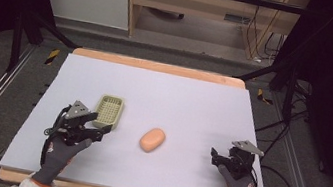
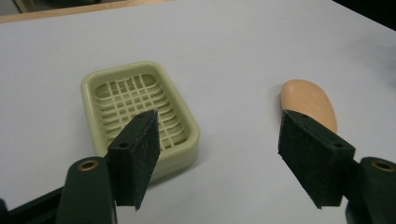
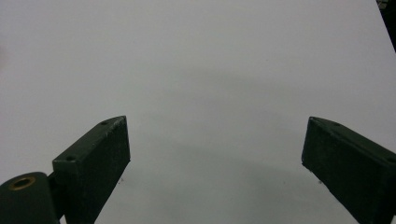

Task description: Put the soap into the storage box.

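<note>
From above we see the soap (image 1: 152, 139) lying loose on the table (image 1: 193, 103), just right of the green dish (image 1: 109, 112), with our left gripper (image 1: 103, 132) beside the dish. Along the left gripper (image 2: 217, 156), jaws spread wide and empty, one jaw overlaps the dish (image 2: 140, 112), so closing here could clip its rim instead of the soap (image 2: 310, 102). Our right gripper (image 3: 215, 158) gapes empty over bare table.

Grey carpeted floor (image 1: 0, 72) surrounds the desk (image 1: 158, 66); wooden furniture (image 1: 194, 1) behind; cables (image 1: 279, 136) trail past the desk's right edge.
</note>
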A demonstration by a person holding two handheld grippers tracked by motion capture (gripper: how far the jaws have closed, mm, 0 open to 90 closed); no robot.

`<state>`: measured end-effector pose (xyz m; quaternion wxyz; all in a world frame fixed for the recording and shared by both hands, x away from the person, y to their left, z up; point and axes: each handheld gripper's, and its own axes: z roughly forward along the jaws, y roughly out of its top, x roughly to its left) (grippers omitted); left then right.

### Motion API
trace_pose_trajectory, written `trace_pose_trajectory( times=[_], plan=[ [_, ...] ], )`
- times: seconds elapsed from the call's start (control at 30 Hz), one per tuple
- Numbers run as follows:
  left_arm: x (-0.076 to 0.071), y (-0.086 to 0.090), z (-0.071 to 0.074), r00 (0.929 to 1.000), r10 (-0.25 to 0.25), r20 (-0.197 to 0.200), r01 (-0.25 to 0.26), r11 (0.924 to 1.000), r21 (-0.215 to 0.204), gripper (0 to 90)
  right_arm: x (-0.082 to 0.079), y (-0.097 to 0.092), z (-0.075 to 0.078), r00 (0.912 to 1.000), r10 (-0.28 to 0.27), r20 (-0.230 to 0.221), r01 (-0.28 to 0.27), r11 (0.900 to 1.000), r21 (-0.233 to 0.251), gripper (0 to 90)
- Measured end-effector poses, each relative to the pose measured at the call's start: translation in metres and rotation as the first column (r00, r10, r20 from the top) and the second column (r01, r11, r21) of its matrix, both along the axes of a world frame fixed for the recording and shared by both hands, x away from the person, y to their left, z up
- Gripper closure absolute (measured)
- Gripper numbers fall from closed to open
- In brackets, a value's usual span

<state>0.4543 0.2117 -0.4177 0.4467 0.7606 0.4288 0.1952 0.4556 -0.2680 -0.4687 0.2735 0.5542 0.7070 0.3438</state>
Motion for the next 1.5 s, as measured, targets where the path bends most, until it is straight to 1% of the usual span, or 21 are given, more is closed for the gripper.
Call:
trace_pose_trajectory(
  times=[0.3, 0.33, 0.4, 0.47, 0.5, 0.57, 0.6, 0.77, 0.93, 0.97, 1.0, 1.07, 1.13, 1.27, 1.3, 1.37, 1.4, 1.43, 1.5],
  plan=[
    [0.007, -0.026, 0.007, 0.9987, -0.051, 0.002, 0.051, 0.9985, 0.017, 28.3, 0.000, -0.001, 0.001, 1.0000, -0.006, 0.001, 0.006, 1.0000, 0.001, 8.1],
    [0.007, -0.026, 0.007, 0.9987, -0.051, 0.002, 0.051, 0.9985, 0.017, 28.2, 0.000, -0.001, 0.001, 1.0000, -0.006, 0.001, 0.006, 1.0000, 0.001, 8.1],
    [0.009, -0.035, 0.008, 0.9975, -0.070, -0.002, 0.070, 0.9972, 0.024, 28.0, -0.001, -0.001, 0.001, 1.0000, -0.008, 0.001, 0.008, 1.0000, 0.000, 8.0],
    [0.010, -0.040, 0.008, 0.9967, -0.081, -0.008, 0.081, 0.9962, 0.033, 27.9, 0.000, -0.001, 0.001, 1.0000, -0.007, 0.002, 0.007, 1.0000, -0.001, 8.0],
    [0.010, -0.040, 0.008, 0.9967, -0.081, -0.008, 0.081, 0.9962, 0.033, 27.7, 0.000, -0.001, 0.001, 1.0000, -0.007, 0.002, 0.007, 1.0000, -0.001, 8.0],
    [0.012, -0.048, 0.008, 0.9954, -0.095, -0.014, 0.095, 0.9945, 0.043, 27.4, 0.000, 0.000, 0.001, 1.0000, -0.004, 0.002, 0.004, 1.0000, -0.002, 8.0],
    [0.012, -0.048, 0.008, 0.9954, -0.095, -0.014, 0.095, 0.9945, 0.043, 27.3, 0.000, 0.000, 0.001, 1.0000, -0.004, 0.002, 0.004, 1.0000, -0.002, 8.0],
    [0.015, -0.061, 0.007, 0.9928, -0.117, -0.026, 0.118, 0.9917, 0.051, 26.9, -0.001, -0.001, 0.001, 1.0000, -0.007, 0.001, 0.007, 1.0000, -0.002, 7.9],
    [0.017, -0.068, 0.007, 0.9905, -0.134, -0.033, 0.135, 0.9886, 0.066, 26.6, -0.001, -0.001, 0.001, 1.0000, -0.007, 0.000, 0.007, 1.0000, -0.002, 7.9],
    [0.019, -0.072, 0.007, 0.9902, -0.134, -0.037, 0.137, 0.9888, 0.061, 26.5, -0.001, -0.001, 0.001, 1.0000, -0.008, 0.000, 0.008, 1.0000, -0.002, 7.9],
    [0.019, -0.072, 0.007, 0.9902, -0.134, -0.037, 0.137, 0.9888, 0.061, 26.5, -0.001, -0.001, 0.001, 1.0000, -0.008, 0.000, 0.008, 1.0000, -0.002, 7.9],
    [0.021, -0.077, 0.006, 0.9883, -0.146, -0.044, 0.149, 0.9862, 0.073, 26.4, -0.001, -0.001, 0.001, 1.0000, -0.009, -0.002, 0.009, 1.0000, 0.003, 7.9],
    [0.021, -0.079, 0.006, 0.9883, -0.146, -0.045, 0.149, 0.9863, 0.071, 26.3, -0.001, -0.001, 0.002, 1.0000, -0.010, -0.002, 0.010, 0.9999, 0.004, 7.8],
    [0.025, -0.086, 0.005, 0.9864, -0.156, -0.053, 0.159, 0.9843, 0.076, 26.1, -0.001, -0.001, 0.002, 1.0000, -0.009, -0.002, 0.009, 1.0000, 0.001, 7.8],
    [0.026, -0.088, 0.005, 0.9861, -0.157, -0.055, 0.161, 0.9842, 0.074, 26.1, -0.002, -0.001, 0.002, 1.0000, -0.005, -0.001, 0.005, 1.0000, -0.008, 7.8],
    [0.029, -0.094, 0.003, 0.9842, -0.163, -0.069, 0.168, 0.9827, 0.078, 26.0, -0.002, -0.001, 0.002, 1.0000, -0.003, 0.000, 0.003, 1.0000, -0.007, 7.8],
    [0.029, -0.094, 0.003, 0.9842, -0.163, -0.069, 0.168, 0.9827, 0.078, 25.8, -0.002, -0.001, 0.002, 1.0000, 0.000, 0.000, 0.000, 1.0000, -0.007, 7.8],
    [0.030, -0.098, 0.002, 0.9824, -0.171, -0.076, 0.177, 0.9799, 0.091, 25.7, -0.002, -0.001, 0.002, 1.0000, -0.002, -0.002, 0.002, 1.0000, -0.007, 7.8],
    [0.030, -0.103, 0.000, 0.9811, -0.176, -0.079, 0.184, 0.9783, 0.096, 25.5, -0.002, -0.001, 0.002, 1.0000, -0.005, -0.004, 0.005, 1.0000, -0.005, 7.8]
  ],
)
